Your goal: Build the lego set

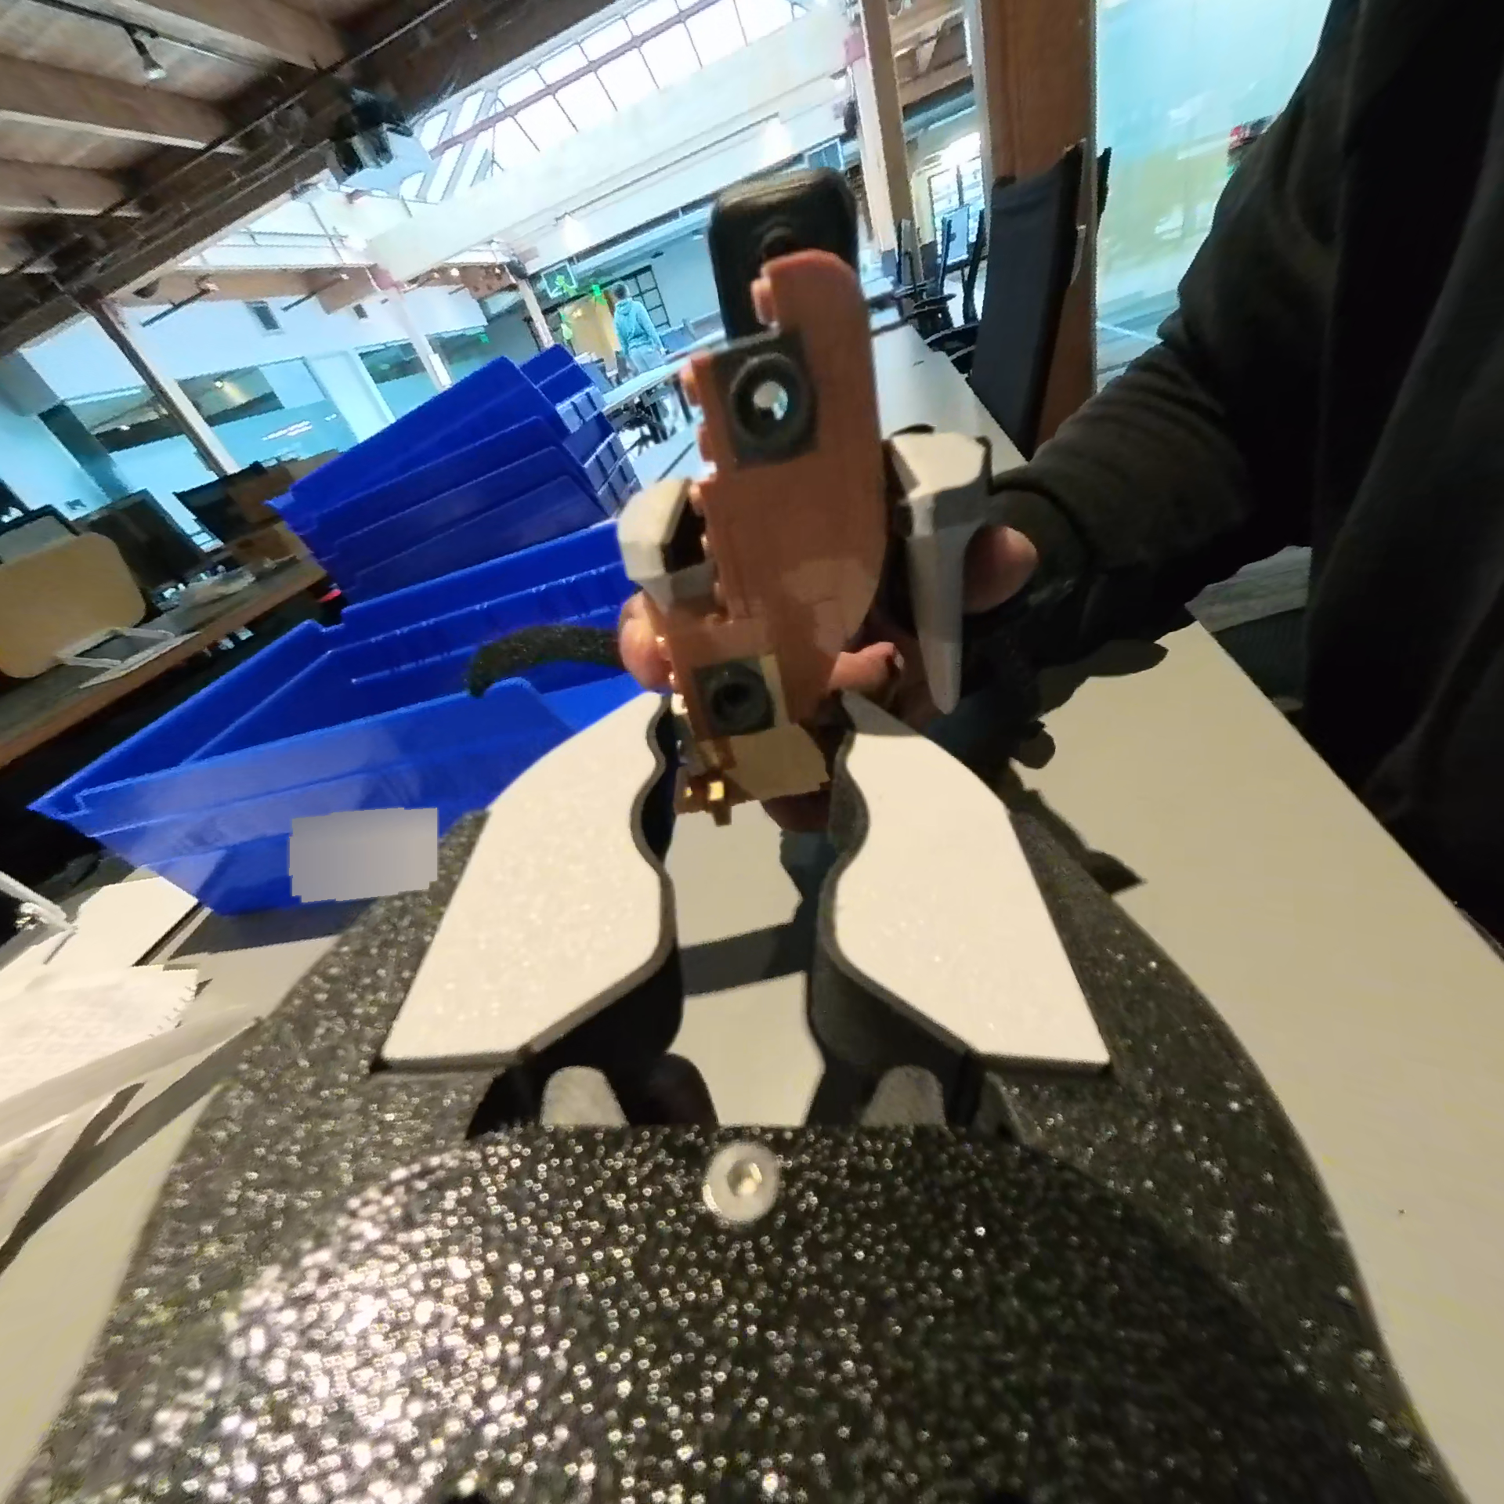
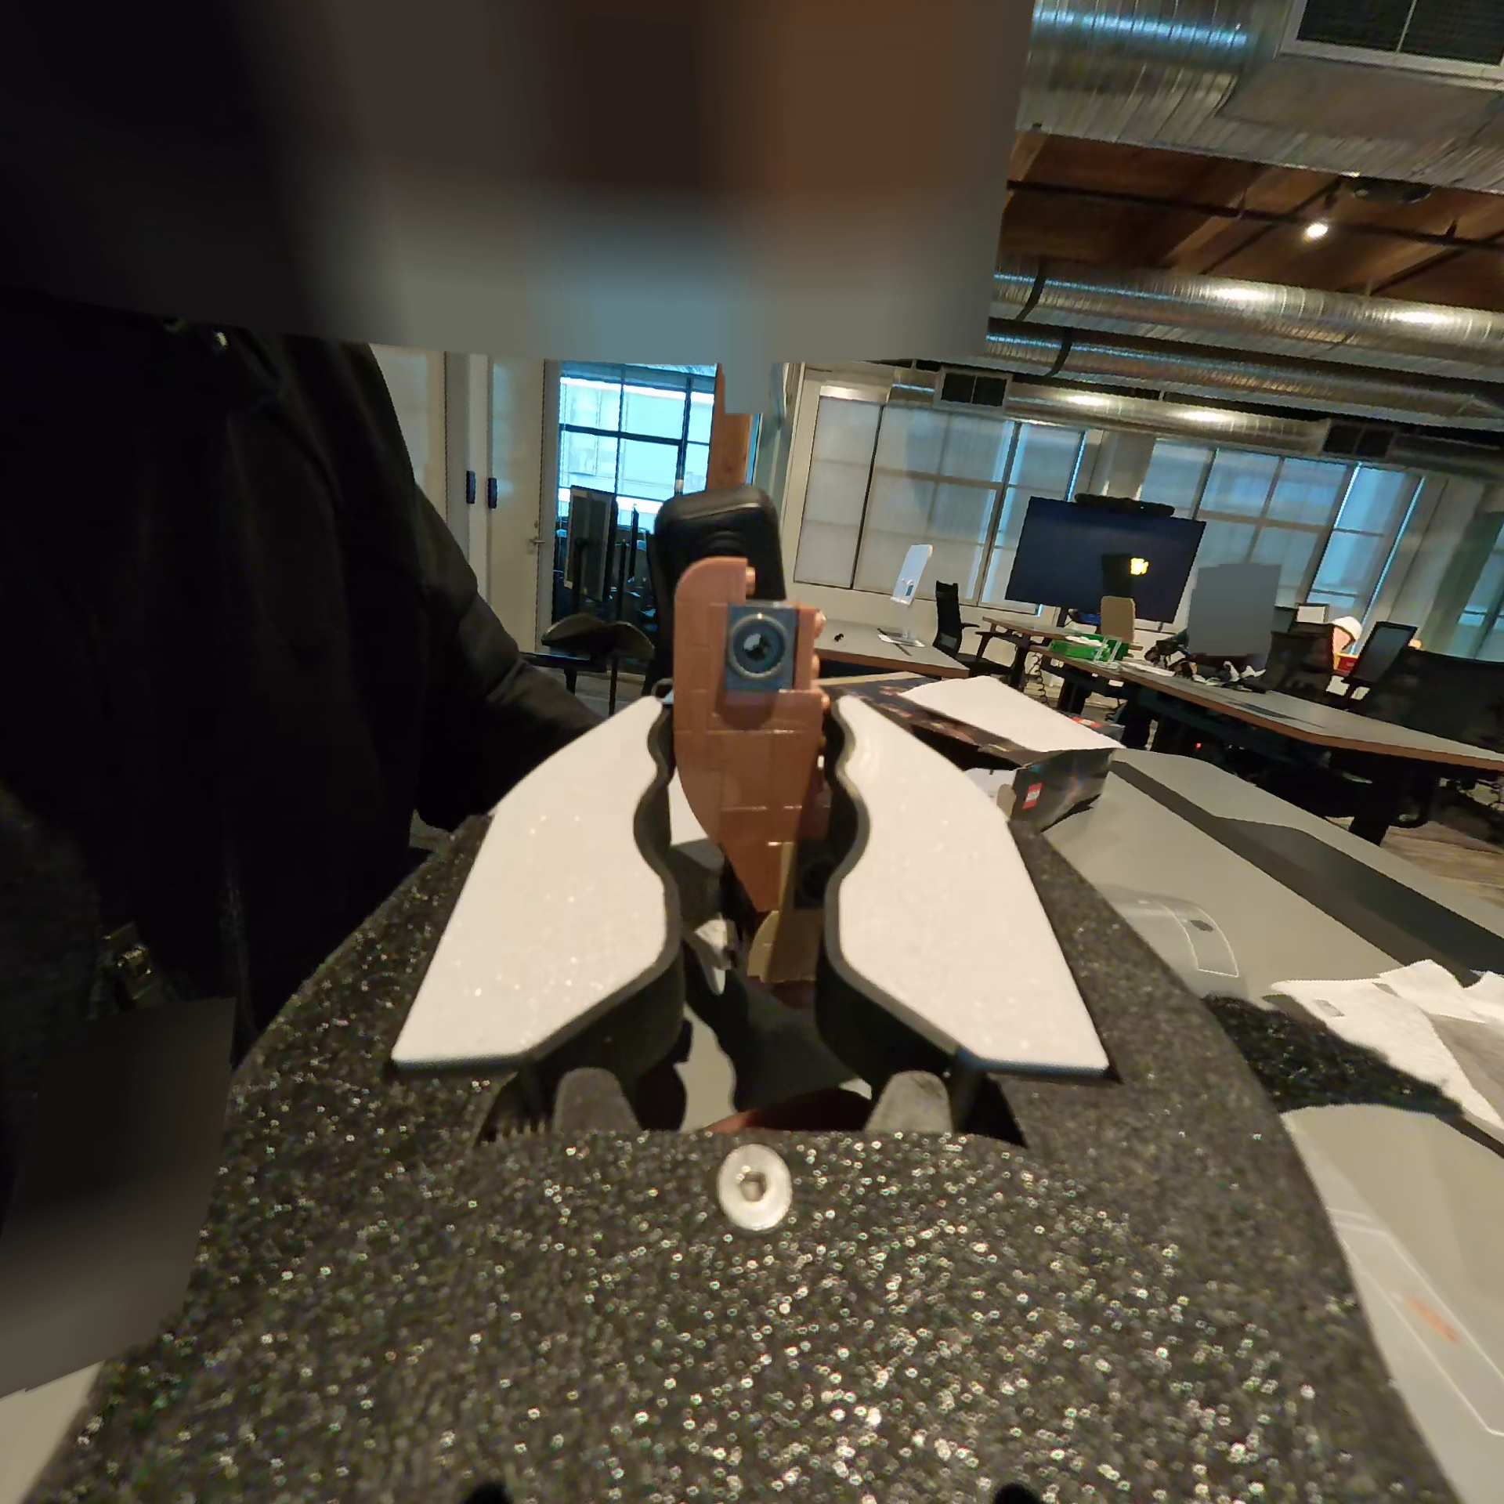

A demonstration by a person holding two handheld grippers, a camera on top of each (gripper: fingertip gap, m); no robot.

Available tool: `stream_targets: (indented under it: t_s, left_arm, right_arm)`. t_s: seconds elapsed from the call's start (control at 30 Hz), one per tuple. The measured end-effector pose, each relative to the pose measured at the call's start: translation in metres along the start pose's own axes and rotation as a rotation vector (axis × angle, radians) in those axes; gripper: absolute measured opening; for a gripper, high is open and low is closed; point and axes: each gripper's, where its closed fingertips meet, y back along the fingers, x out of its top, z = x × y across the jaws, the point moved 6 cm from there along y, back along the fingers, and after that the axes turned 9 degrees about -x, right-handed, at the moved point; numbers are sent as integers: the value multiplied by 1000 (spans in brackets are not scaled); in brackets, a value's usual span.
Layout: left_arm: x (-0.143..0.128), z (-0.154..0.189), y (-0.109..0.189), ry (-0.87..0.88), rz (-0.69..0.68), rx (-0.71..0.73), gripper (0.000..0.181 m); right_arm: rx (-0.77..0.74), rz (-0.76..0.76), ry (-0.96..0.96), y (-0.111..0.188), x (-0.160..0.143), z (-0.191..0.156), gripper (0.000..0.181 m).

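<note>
The brown lego build (image 2: 745, 765) sits upright, clamped in the right hand-held gripper (image 2: 745, 757), its tan lower end touching the left hand-held gripper (image 1: 749, 732), whose fingers are slightly apart, and the build's bottom is hidden.

You have two grippers: the left gripper (image 1: 745, 757) and the right gripper (image 2: 745, 724). Between them is one brown lego build (image 1: 793, 521) with two grey round-hole pieces. Far left stand several stacked blue bins (image 1: 456, 521), the exact number unclear.
</note>
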Motion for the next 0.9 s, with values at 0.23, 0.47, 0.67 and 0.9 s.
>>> stream_targets:
  t_s: [0.23,0.47,0.67,0.9]
  left_arm:
    - [-5,-3,3,1,-31,4,33]
    - [-12,-7,7,-24,-87,27,32]
    - [-14,-5,8,-54,-75,11,33]
    - [-19,-3,5,-71,-100,-8,33]
  right_arm:
    - [-28,-91,54,0,-3,1,40]
    - [-74,-179,174,11,5,9,57]
    - [-65,-266,274,4,10,-1,52]
    - [-61,-277,294,2,11,-8,35]
